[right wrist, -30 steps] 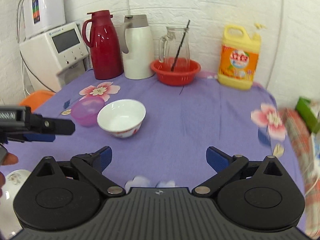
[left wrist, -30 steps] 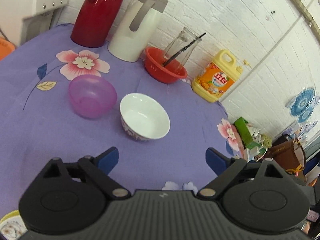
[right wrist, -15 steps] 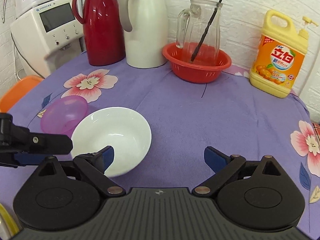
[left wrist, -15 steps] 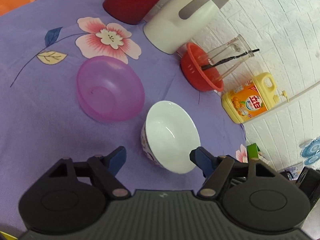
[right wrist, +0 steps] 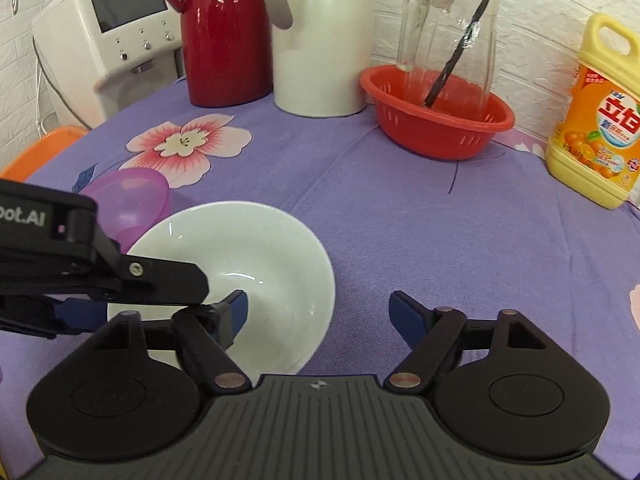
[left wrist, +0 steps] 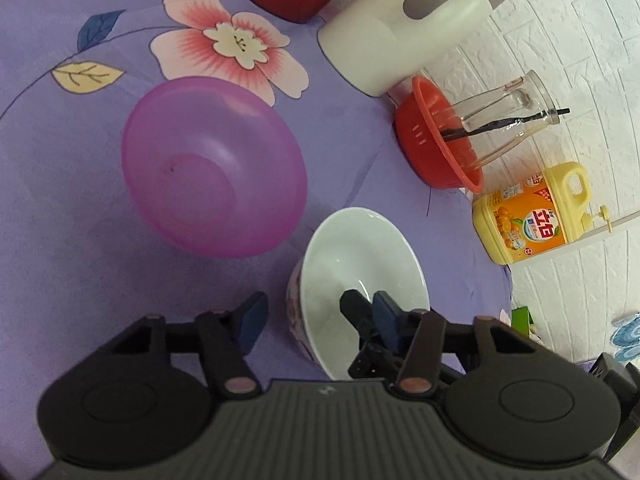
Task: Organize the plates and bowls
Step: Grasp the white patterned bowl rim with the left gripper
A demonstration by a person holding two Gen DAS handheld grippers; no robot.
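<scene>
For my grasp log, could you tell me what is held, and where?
Nothing is clamped yet: both grippers, left and right, straddle the white bowl rim, jaws open.

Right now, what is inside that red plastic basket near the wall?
A clear glass pitcher stands inside the red plastic basket, with a thin black stick leaning in the pitcher. The basket's floor behind the pitcher is hidden.

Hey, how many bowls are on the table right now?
2: a white bowl nearest both grippers, and a purple bowl just left of it. Others may lie outside view.
</scene>
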